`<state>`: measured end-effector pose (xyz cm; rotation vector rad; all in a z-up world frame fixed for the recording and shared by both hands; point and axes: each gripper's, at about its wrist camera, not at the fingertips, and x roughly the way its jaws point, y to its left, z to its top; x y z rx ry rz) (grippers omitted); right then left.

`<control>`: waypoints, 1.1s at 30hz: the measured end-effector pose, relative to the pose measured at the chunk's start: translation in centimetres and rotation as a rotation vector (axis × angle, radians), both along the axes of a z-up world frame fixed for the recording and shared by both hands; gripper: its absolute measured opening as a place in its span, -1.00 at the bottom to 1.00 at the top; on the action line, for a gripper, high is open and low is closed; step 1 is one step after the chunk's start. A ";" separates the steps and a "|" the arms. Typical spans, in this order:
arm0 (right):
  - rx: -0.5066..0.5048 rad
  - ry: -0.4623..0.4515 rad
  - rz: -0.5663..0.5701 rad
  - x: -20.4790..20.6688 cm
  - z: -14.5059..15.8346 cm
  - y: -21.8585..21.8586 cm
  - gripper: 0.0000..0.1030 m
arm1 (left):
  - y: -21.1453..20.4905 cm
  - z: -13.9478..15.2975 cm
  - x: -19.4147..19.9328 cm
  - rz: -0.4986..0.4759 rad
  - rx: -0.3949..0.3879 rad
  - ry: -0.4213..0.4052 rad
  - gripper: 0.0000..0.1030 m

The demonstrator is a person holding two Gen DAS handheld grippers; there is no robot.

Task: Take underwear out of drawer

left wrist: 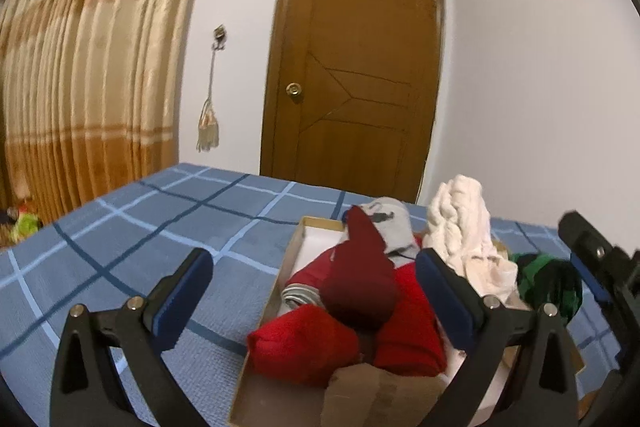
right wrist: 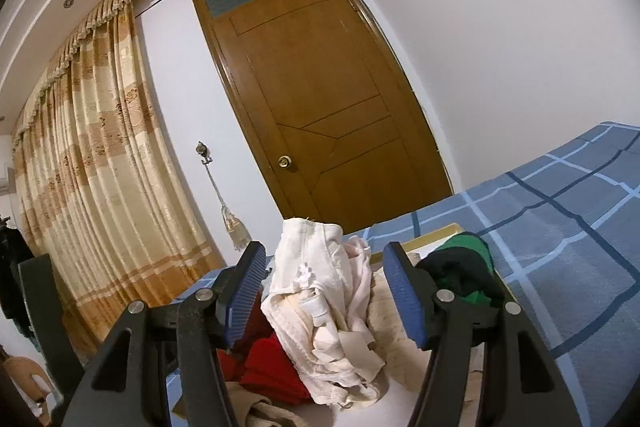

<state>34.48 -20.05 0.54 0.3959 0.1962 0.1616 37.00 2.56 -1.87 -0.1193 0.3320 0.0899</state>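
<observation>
A shallow cardboard drawer [left wrist: 294,247] lies on the bed and holds a heap of clothes: red pieces [left wrist: 304,343], a dark maroon piece [left wrist: 360,279], a grey piece [left wrist: 390,223], a white undergarment [left wrist: 460,223] and a green-and-black piece [left wrist: 548,279]. My left gripper [left wrist: 316,287] is open, its right finger over the red clothes, its left finger over the bedspread. My right gripper [right wrist: 324,297] is open, its fingers on either side of the white undergarment [right wrist: 320,291], above the heap. The green-and-black piece [right wrist: 464,267] lies right of it.
The bed has a blue checked bedspread [left wrist: 132,239]. Behind it are a brown wooden door [left wrist: 360,67], a white wall and beige-orange curtains [left wrist: 80,87]. The right gripper's tip [left wrist: 588,251] shows at the right edge of the left wrist view.
</observation>
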 end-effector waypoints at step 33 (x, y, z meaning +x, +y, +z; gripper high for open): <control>-0.008 0.019 -0.073 -6.3 0.0 0.3 0.24 | -1.3 -0.1 -4.9 -0.068 0.045 0.029 0.99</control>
